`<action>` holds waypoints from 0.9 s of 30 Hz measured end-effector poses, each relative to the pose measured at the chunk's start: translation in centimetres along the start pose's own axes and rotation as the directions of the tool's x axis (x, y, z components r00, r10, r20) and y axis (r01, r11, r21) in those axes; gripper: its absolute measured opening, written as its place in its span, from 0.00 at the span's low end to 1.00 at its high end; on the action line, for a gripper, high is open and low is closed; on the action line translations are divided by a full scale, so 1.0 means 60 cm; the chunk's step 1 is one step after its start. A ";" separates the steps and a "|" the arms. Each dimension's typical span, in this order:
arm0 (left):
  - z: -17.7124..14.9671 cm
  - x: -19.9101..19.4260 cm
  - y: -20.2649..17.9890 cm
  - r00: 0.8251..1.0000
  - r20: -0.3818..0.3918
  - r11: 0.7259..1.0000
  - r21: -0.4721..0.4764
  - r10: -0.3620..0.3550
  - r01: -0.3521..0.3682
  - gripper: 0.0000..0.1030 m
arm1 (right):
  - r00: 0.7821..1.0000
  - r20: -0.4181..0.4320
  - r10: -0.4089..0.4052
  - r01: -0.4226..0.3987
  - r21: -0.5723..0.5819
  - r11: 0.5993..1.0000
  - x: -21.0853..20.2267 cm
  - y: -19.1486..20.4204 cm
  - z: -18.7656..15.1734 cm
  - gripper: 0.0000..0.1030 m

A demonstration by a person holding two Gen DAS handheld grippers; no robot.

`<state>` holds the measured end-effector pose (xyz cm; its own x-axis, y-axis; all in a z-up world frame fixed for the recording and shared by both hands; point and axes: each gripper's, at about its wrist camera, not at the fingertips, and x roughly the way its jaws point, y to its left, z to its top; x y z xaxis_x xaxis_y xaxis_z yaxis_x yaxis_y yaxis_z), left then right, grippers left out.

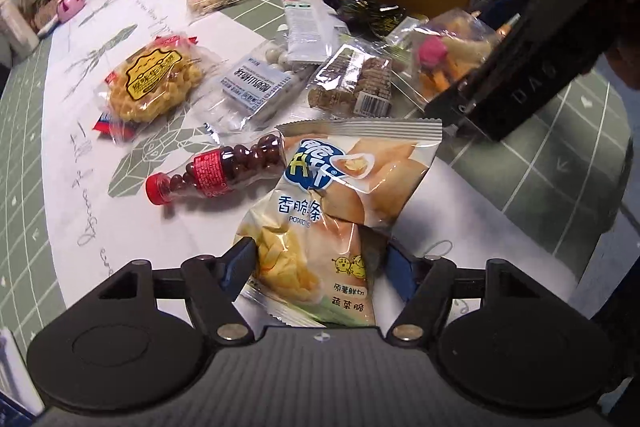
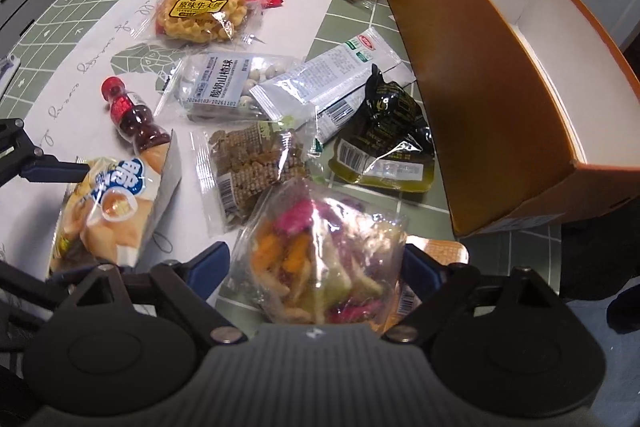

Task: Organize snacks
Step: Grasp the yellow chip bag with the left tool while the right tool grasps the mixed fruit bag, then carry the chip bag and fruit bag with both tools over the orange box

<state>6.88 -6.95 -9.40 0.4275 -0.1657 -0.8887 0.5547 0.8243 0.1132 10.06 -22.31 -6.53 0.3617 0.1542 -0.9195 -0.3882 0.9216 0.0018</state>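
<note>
Angling steeply down — left gripper (image 1: pixel 316 267) astride potato-stick bag (image 1: pixel 336 195)

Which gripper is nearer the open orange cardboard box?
Right. The right gripper straddles the clear mixed-chip bag beside the orange cardboard box; the left gripper sits farther away around the potato-stick bag.

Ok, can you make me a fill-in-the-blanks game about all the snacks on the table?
1. The potato sticks bag sits between the jaws of the ____ gripper.
2. The big box beside the snacks is ____ on the outside.
3. The little bottle of brown balls has a ____ cap.
4. The clear bag of colourful veggie chips sits between the jaws of the ____ gripper.

Missing words: left; orange; red; right
</note>
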 end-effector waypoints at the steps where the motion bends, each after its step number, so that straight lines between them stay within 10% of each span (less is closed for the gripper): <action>1: -0.001 -0.001 0.000 1.000 0.001 1.000 0.000 0.000 0.000 0.75 | 1.000 0.000 0.000 0.000 -0.001 1.000 0.000 -0.001 0.000 0.83; 10: 0.004 -0.017 -0.003 0.998 0.049 0.999 -0.012 -0.034 0.034 0.57 | 1.000 0.000 0.030 -0.030 0.019 0.999 -0.008 -0.009 0.000 0.67; 27: 0.000 -0.057 -0.011 0.991 0.114 0.996 -0.032 -0.075 0.079 0.53 | 0.995 0.026 0.100 -0.101 0.044 0.994 -0.041 -0.017 -0.008 0.62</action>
<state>5.05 -6.92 -6.44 0.4636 -0.2876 -0.8380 0.5637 0.8255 0.0286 9.18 -23.80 -4.45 0.3428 0.2545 -0.9043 -0.3850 0.9161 0.1119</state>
